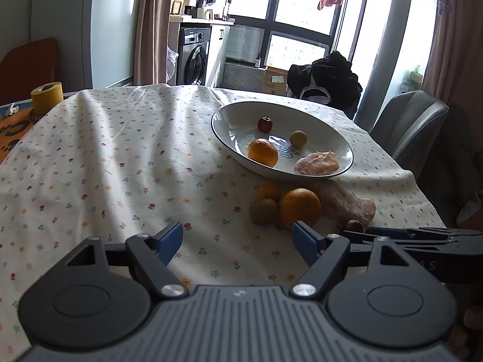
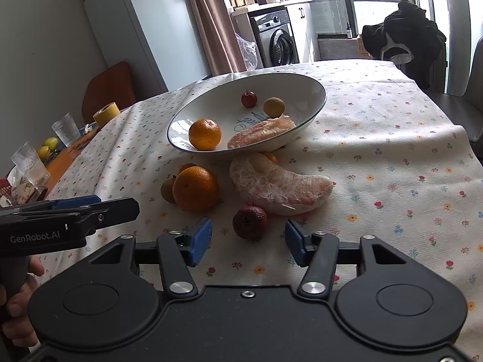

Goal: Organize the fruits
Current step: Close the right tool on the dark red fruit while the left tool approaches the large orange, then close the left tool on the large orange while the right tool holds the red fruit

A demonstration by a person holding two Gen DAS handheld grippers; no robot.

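Both grippers empty, loose fruit waiting at the bowl's near rim.

From my left gripper, jaws spread wide and holding nothing, the big round orange sits at one o'clock, with a small brownish-green fruit touching its left side. My right gripper is also spread and empty, with the dark red wrinkled fruit at twelve, just between its blue pads. If I close off-centre, I judge it could roll away into the peeled pink pomelo wedge beyond. The white blue-rimmed ceramic bowl holds a small orange, a pomelo segment, a tiny red apple-like fruit and a tan round fruit.
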